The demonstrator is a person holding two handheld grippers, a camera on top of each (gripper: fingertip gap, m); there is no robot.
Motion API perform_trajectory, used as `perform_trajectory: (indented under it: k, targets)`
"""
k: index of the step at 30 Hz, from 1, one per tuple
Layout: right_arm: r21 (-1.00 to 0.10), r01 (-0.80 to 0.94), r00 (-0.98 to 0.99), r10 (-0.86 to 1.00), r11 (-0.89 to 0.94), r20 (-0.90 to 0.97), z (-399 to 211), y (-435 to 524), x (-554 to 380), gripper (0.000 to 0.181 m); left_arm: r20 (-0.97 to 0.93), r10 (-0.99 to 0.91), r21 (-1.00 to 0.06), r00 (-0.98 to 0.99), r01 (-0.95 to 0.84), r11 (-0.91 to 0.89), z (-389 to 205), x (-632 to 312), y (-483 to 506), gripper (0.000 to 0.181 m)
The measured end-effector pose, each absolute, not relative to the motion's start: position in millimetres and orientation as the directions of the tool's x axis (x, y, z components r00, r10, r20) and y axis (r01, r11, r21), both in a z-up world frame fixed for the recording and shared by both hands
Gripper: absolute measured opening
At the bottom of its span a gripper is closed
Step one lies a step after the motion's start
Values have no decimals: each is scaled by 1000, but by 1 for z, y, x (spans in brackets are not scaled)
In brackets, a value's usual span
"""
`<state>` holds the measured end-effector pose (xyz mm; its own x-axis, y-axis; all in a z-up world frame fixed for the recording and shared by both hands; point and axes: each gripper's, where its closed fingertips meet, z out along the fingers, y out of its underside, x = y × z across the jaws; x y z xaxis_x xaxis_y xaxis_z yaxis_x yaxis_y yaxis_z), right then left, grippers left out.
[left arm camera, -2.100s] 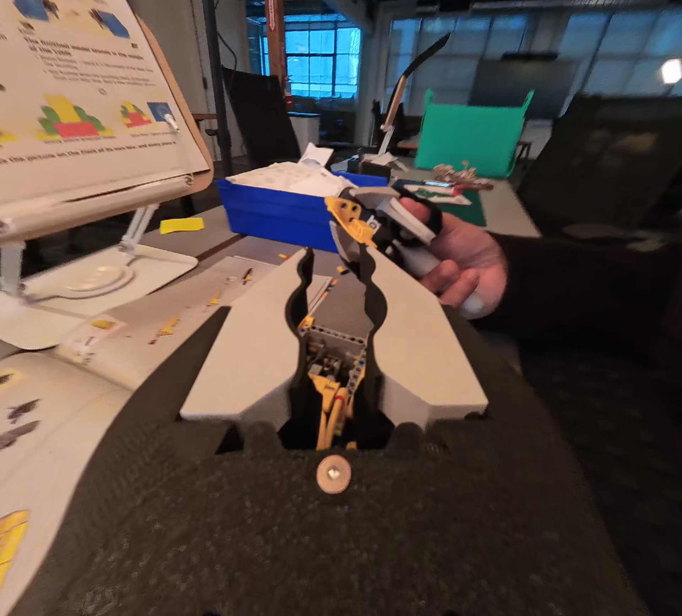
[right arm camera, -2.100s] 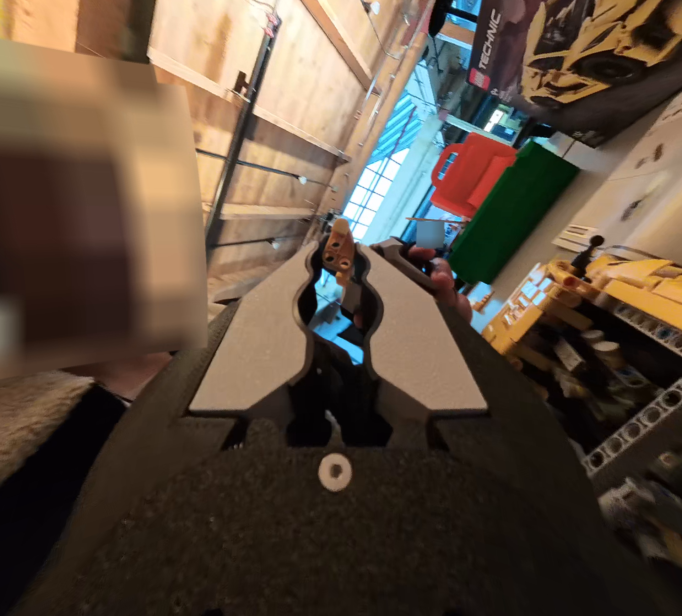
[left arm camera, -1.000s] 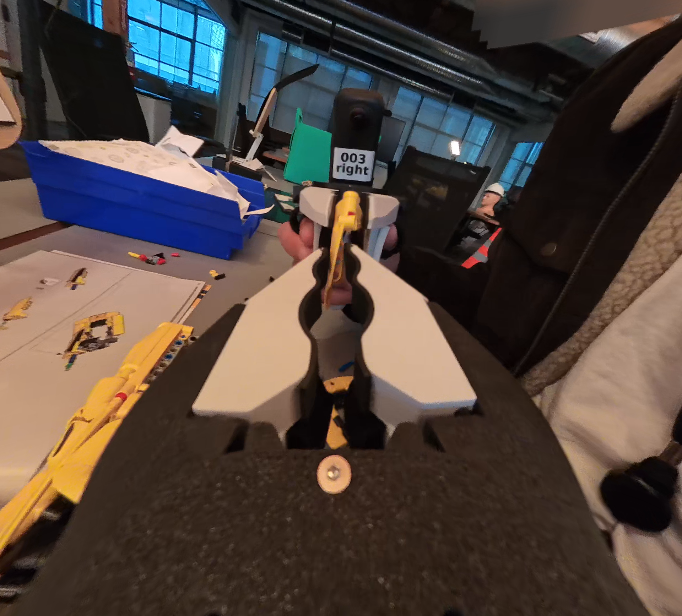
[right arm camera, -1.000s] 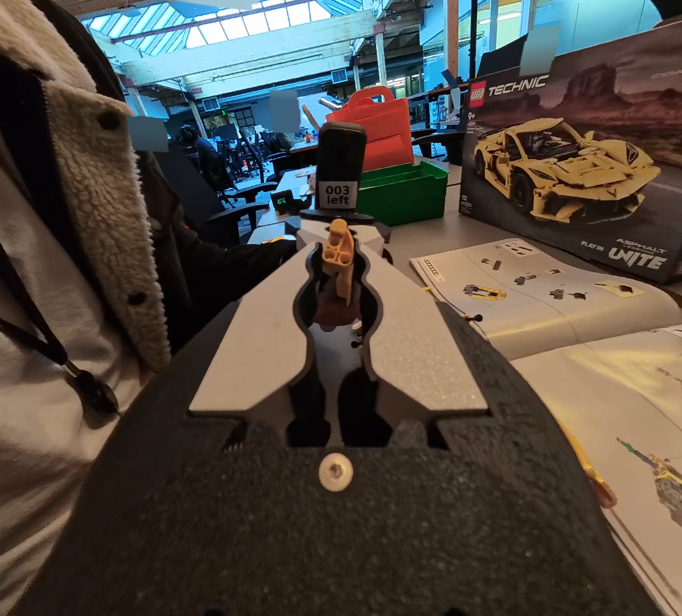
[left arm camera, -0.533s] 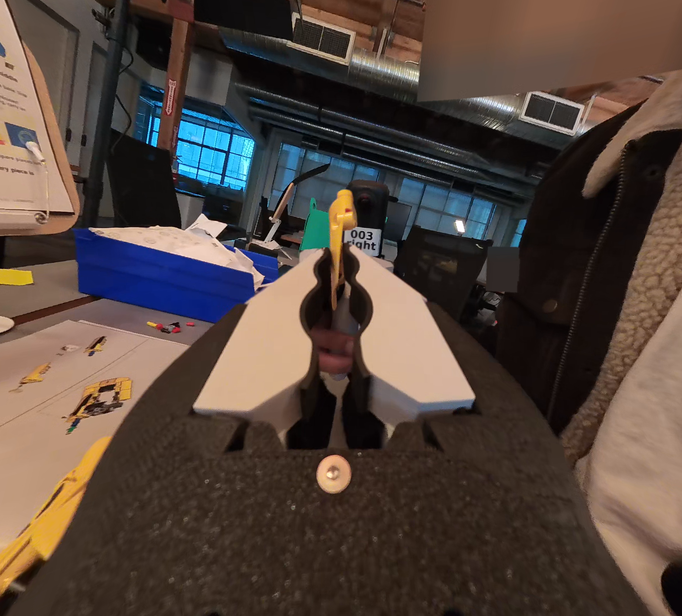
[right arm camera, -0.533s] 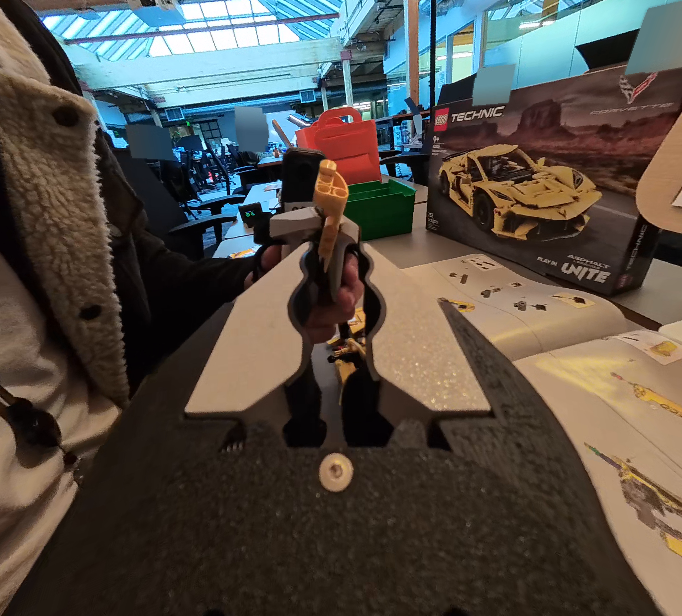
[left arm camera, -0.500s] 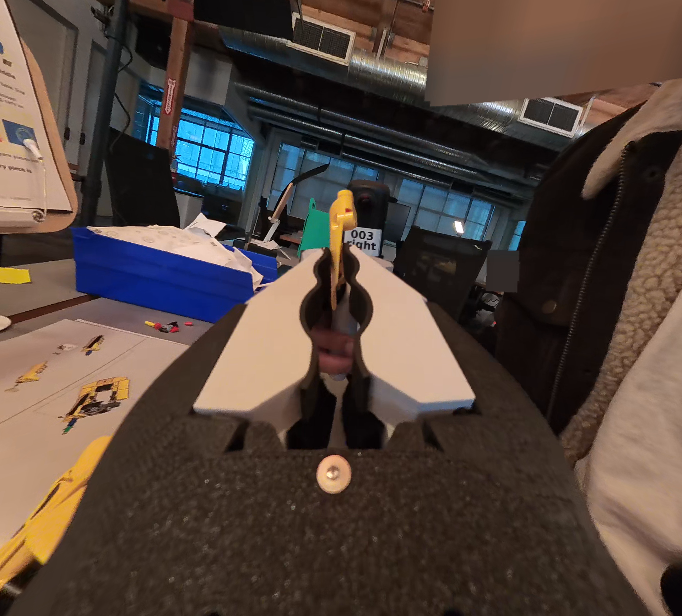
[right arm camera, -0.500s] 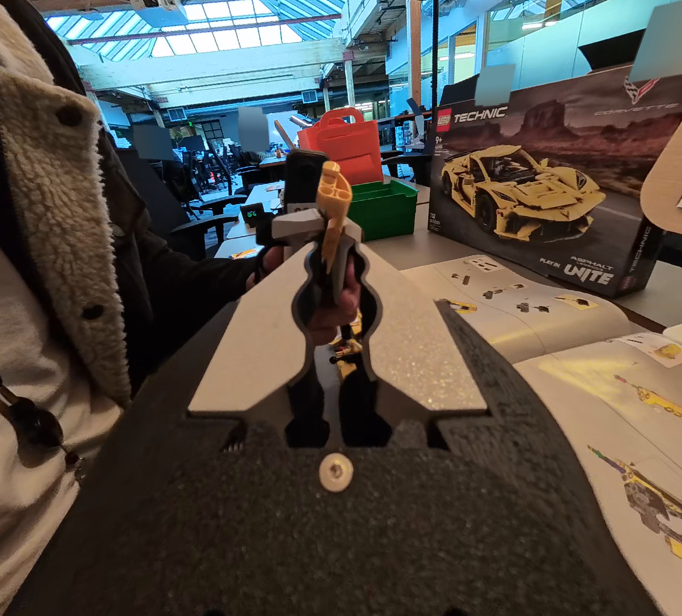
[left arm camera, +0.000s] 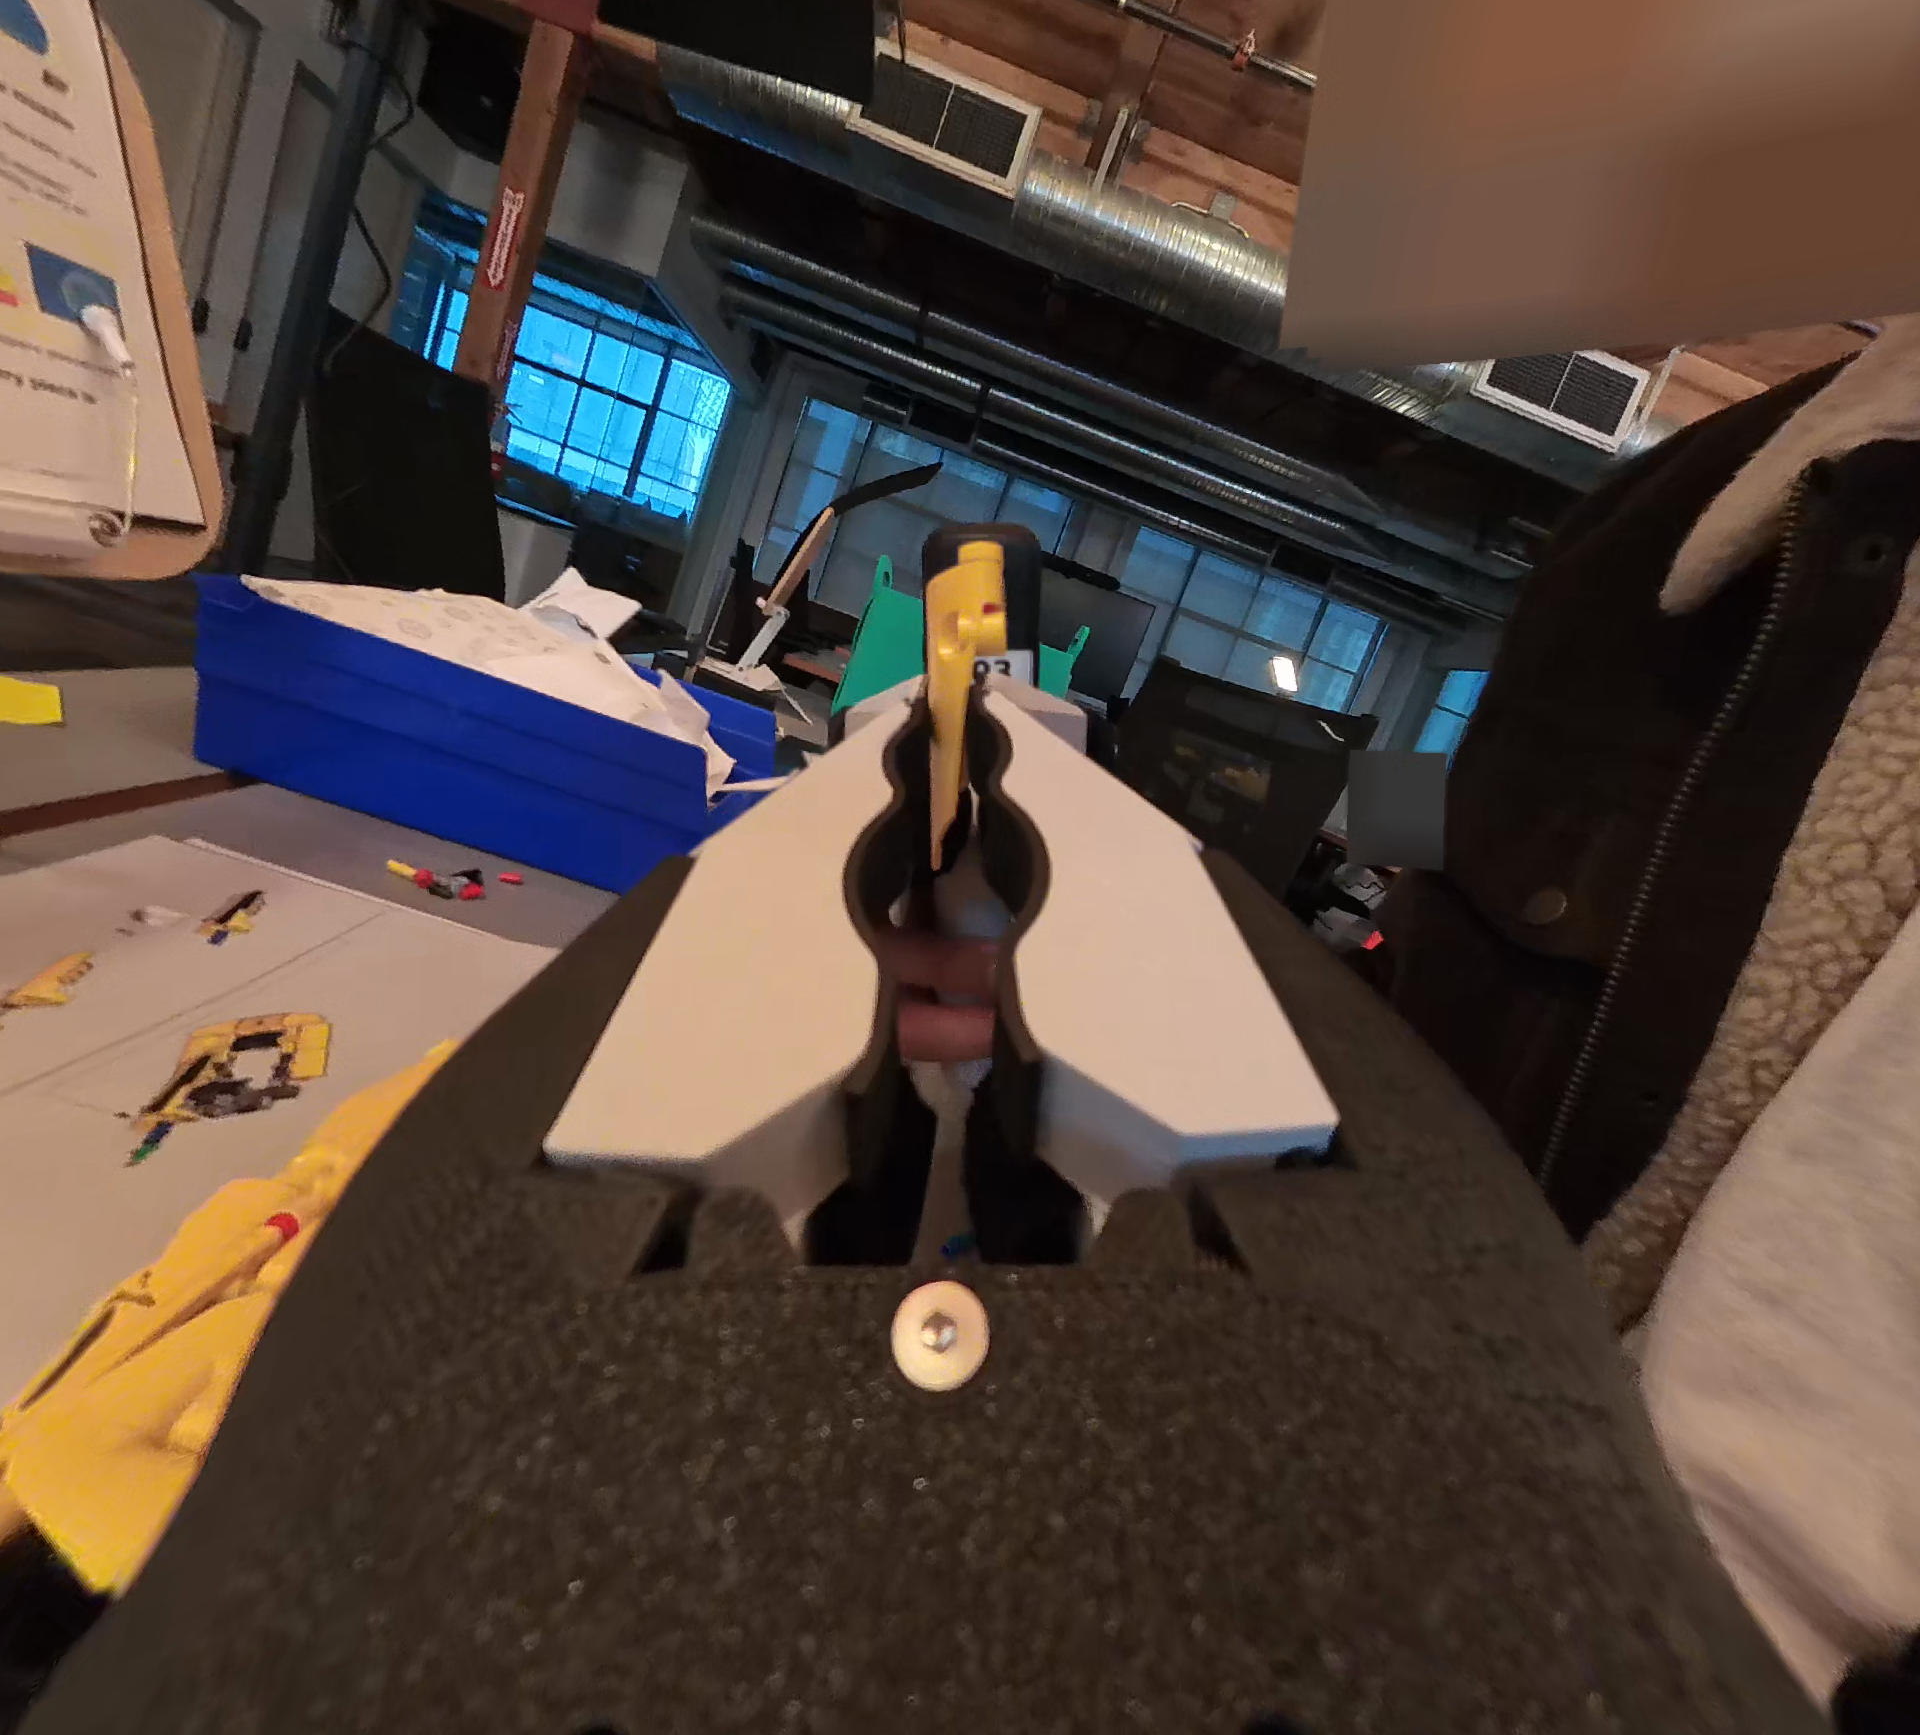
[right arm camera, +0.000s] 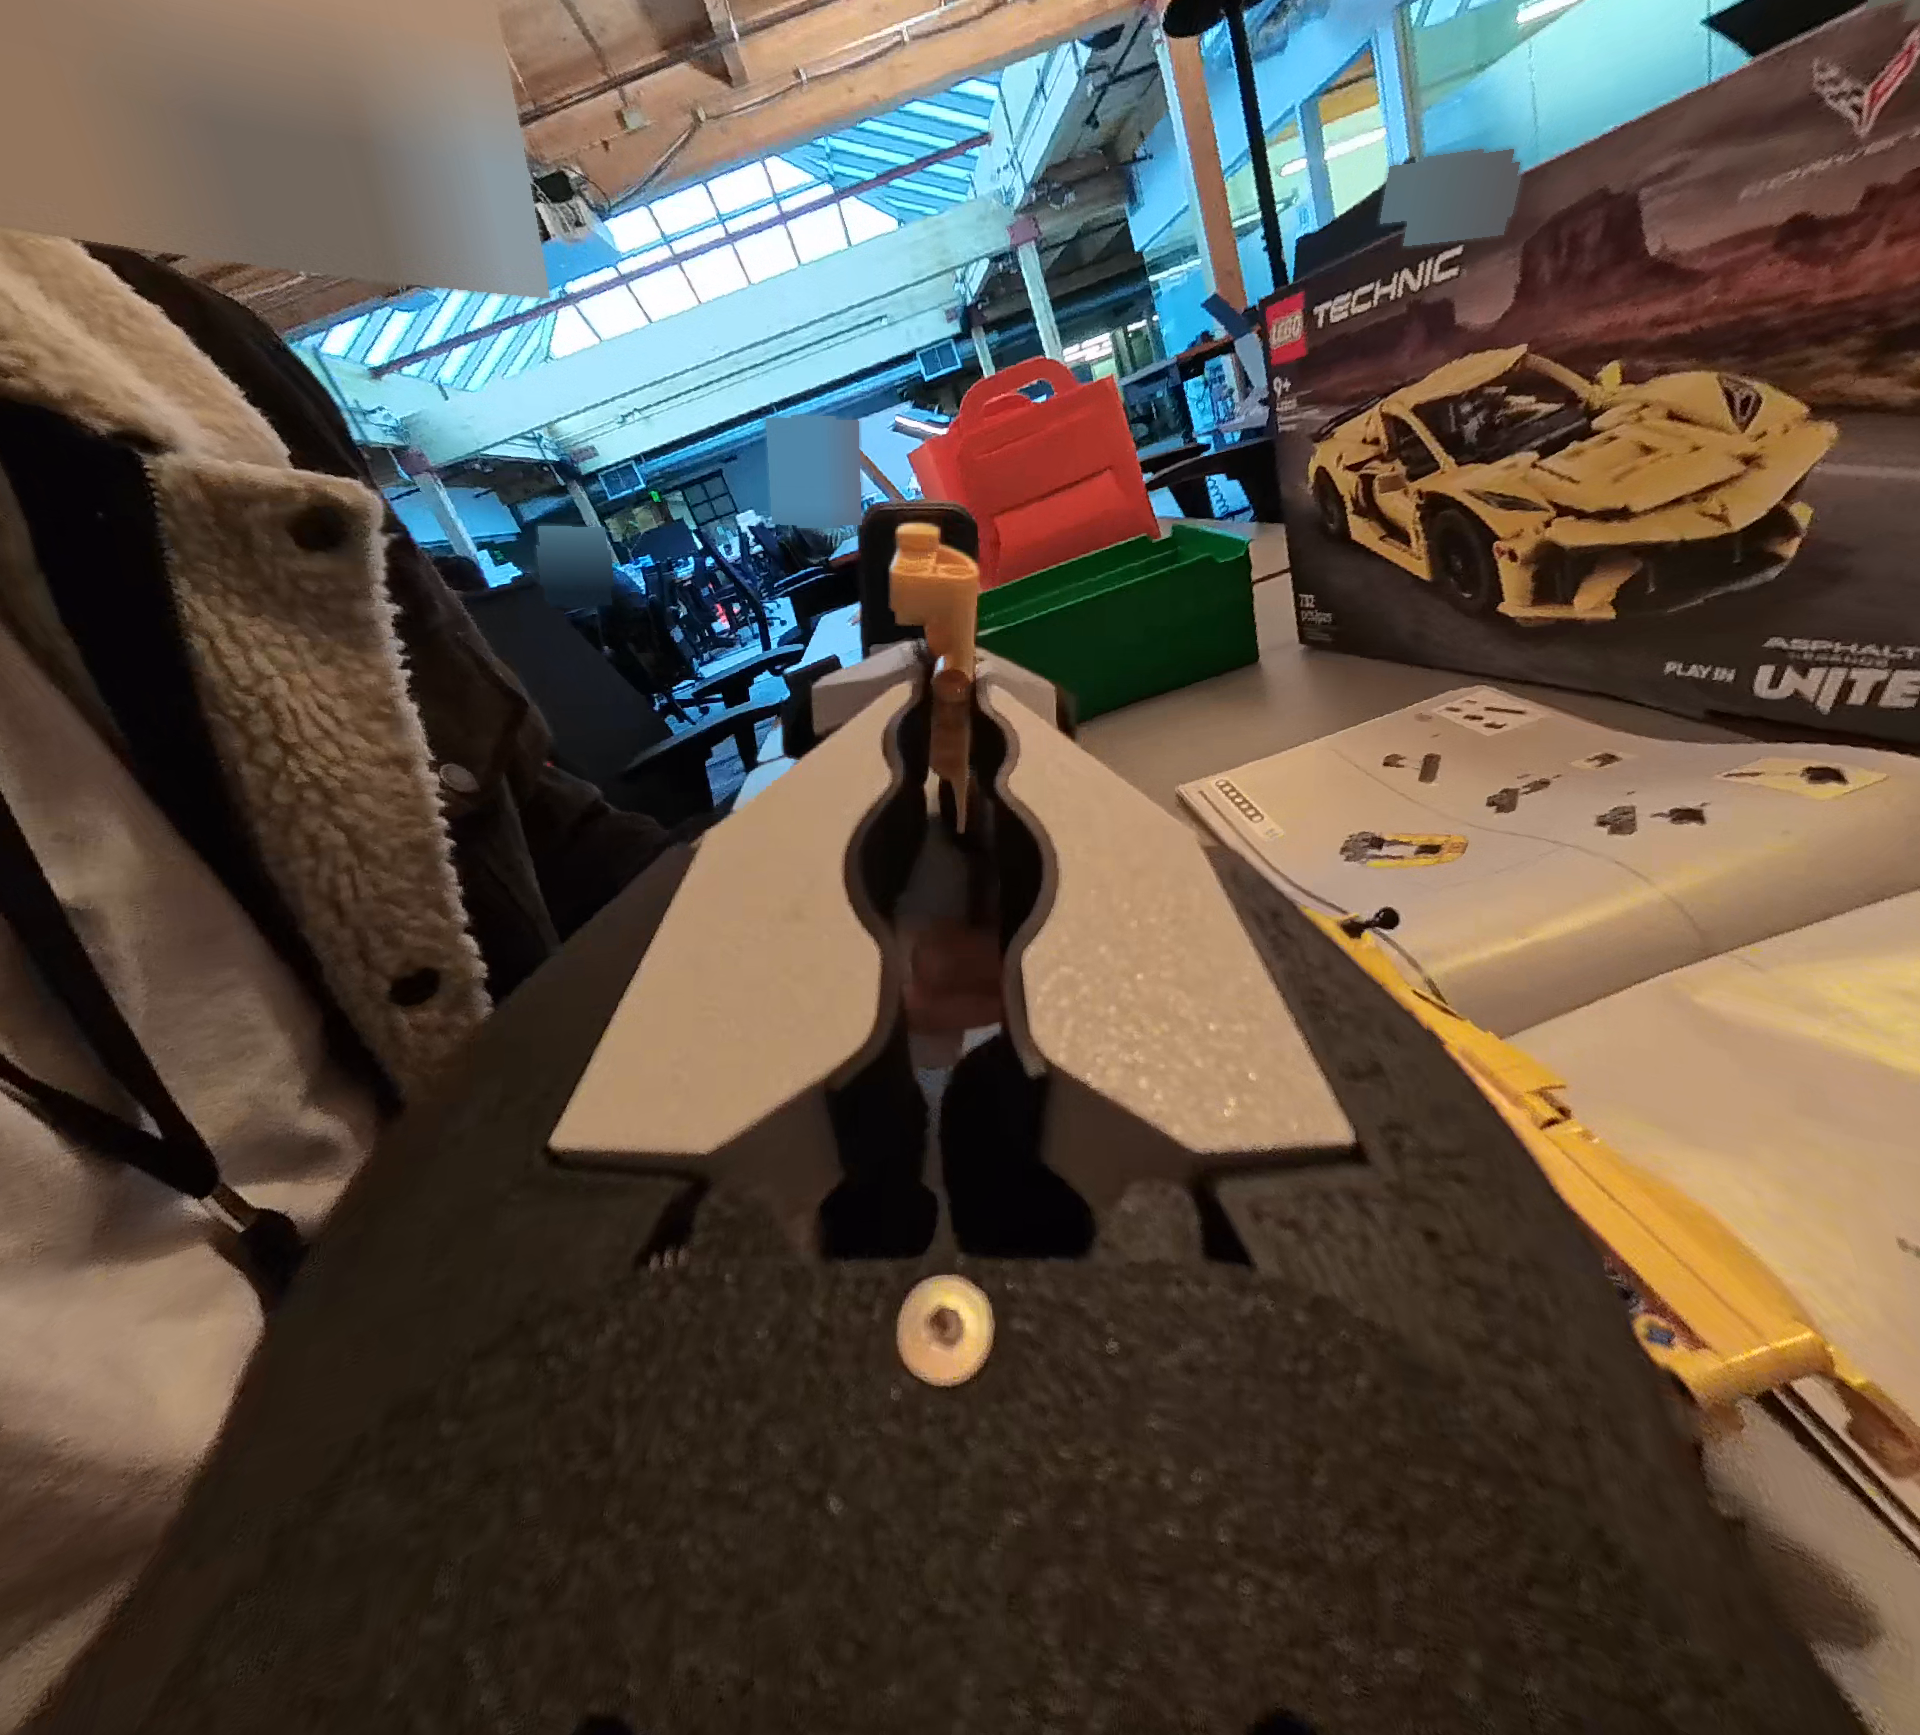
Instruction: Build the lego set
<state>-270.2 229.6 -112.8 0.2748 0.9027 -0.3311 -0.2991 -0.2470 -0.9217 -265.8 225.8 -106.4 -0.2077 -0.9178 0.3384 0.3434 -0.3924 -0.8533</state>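
Note:
A small yellow lego piece (left arm camera: 961, 646) stands upright between the fingertips of my left gripper (left arm camera: 951, 714), which is shut on its lower part. The same piece (right arm camera: 935, 605) shows in the right wrist view, gripped between the tips of my right gripper (right arm camera: 945, 683). The two grippers face each other tip to tip, raised above the table in front of the person's chest. The partly built yellow car model (left arm camera: 156, 1311) lies on the table at the lower left; its edge also shows in the right wrist view (right arm camera: 1558, 1155).
An open instruction booklet (right arm camera: 1558, 812) lies under the model; it also shows in the left wrist view (left arm camera: 208, 989). A blue bin (left arm camera: 436, 729) with papers, loose small parts (left arm camera: 447, 880), a green bin (right arm camera: 1122, 636), a red holder (right arm camera: 1029, 459) and the set's box (right arm camera: 1610, 459) stand around. The person's jacket (left arm camera: 1662, 802) is close. Only a small space, under 4 cm, lies between the two pairs of fingers.
Both grippers swung round to face each other and closed in on the yellow piece. In the last half second they tilted slightly and barely moved.

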Motion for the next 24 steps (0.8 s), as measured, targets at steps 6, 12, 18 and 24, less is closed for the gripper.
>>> perform_trajectory:
  k: [6, 12, 18, 24]
  targets:
    - [-879, -368, 276, 868, -302, -413, -113, 239, -263, 6, 427, -867, -791, -257, 359, -496, -103, -267, 232, 27]
    - [-888, -332, 298, 857, -319, -419, -123, 241, -272, 7, 489, -832, -734, -260, 392, -554, -102, -261, 235, 27]
    - [-891, -320, 295, 860, -321, -416, -125, 240, -275, 7, 513, -819, -706, -259, 415, -574, -100, -266, 242, 15]
    - [-885, -319, 272, 862, -339, -428, -126, 239, -279, 7, 452, -866, -773, -214, 391, -500, -101, -266, 239, 14]
